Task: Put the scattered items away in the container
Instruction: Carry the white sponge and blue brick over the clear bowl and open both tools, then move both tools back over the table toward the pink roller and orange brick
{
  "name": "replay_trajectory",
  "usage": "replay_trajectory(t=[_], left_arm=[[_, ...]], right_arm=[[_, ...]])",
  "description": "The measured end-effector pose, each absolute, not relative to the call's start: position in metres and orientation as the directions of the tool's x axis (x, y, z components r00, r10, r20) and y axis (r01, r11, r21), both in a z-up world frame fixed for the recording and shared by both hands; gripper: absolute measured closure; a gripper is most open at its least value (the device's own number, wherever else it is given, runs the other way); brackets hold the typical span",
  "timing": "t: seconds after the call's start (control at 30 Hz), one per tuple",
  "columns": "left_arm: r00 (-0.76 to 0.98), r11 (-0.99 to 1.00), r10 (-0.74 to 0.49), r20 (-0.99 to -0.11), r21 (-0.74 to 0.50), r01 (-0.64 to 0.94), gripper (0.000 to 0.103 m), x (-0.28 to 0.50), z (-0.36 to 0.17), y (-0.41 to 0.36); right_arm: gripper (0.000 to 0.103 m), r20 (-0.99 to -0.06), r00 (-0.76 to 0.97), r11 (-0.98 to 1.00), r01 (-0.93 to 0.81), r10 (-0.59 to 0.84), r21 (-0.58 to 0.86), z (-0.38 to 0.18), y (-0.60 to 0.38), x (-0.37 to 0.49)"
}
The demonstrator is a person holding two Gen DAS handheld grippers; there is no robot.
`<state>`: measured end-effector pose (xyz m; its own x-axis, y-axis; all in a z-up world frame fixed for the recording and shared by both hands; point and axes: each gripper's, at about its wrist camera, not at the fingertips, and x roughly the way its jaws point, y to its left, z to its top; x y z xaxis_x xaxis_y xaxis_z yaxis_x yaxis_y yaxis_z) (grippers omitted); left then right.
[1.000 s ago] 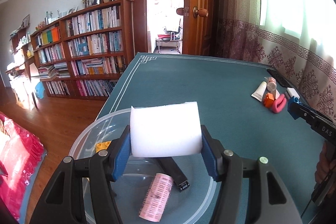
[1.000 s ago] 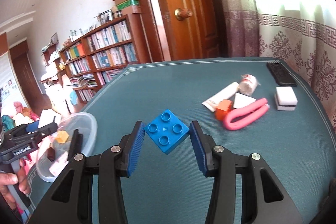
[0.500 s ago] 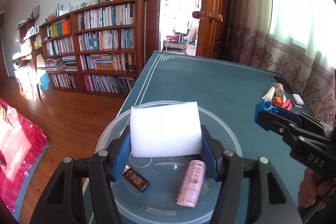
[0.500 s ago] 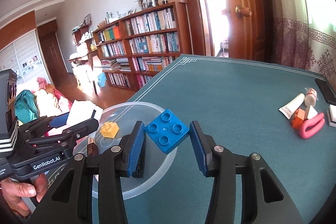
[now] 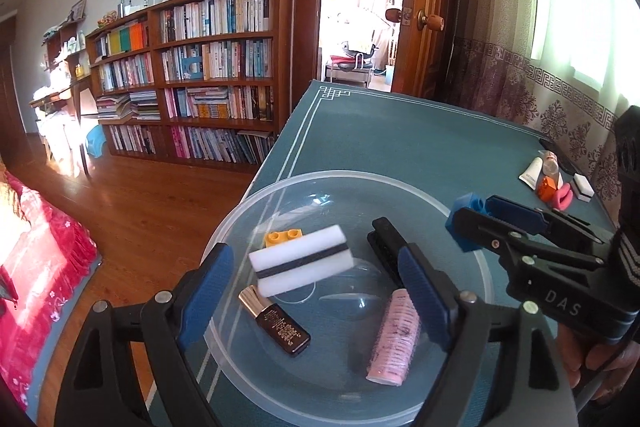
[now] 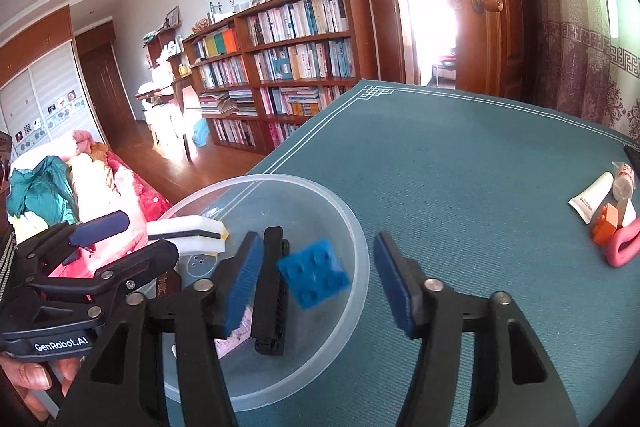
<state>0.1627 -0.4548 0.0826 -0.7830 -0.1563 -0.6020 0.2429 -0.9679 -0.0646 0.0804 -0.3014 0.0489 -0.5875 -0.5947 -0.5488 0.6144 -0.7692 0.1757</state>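
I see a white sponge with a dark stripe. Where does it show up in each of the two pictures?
Left wrist view: the white sponge is low in the centre, inside the clear bowl, between the left gripper's fingers.
Right wrist view: it sits at mid-left, near the bowl's left rim, at.
Shared landmark: the black comb in the bowl.

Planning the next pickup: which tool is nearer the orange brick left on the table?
Right. The right tool is over the bowl, at the edge facing the orange brick; the left tool is farther off, over its middle.
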Motion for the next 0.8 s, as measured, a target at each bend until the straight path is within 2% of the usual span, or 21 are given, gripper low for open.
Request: replay_trajectory(t=[0.23, 0.5, 0.6, 0.8], left_arm=[[-0.768, -0.957, -0.181, -0.614, -0.070, 0.281, 0.015, 0.166, 0.077, -0.458], [-0.767, -0.959, -0.196, -0.611, -0.044, 0.280, 0.014, 0.166, 0.076, -0.450], [-0.775, -0.959, -0.213, -0.596, -0.024, 0.282, 0.000, 0.167, 0.079, -0.446], [-0.790, -0.964, -0.202, -0.578, -0.025, 0.264, 0.000, 0.171, 0.085, -0.440]], right_arm=[[0.034, -0.498, -0.615, -0.779, 0.580, -0.611, 0.240, 0.058, -0.276, 0.078], [0.034, -0.512, -0.636, -0.809, 0.529, -0.578, 0.257, 0.051, -0.263, 0.069], [0.034, -0.524, -0.636, -0.818, 0.511, -0.566, 0.265, 0.048, -0.260, 0.066], [0.034, -0.525, -0.660, -0.840, 0.475, -0.538, 0.264, 0.049, -0.248, 0.063]])
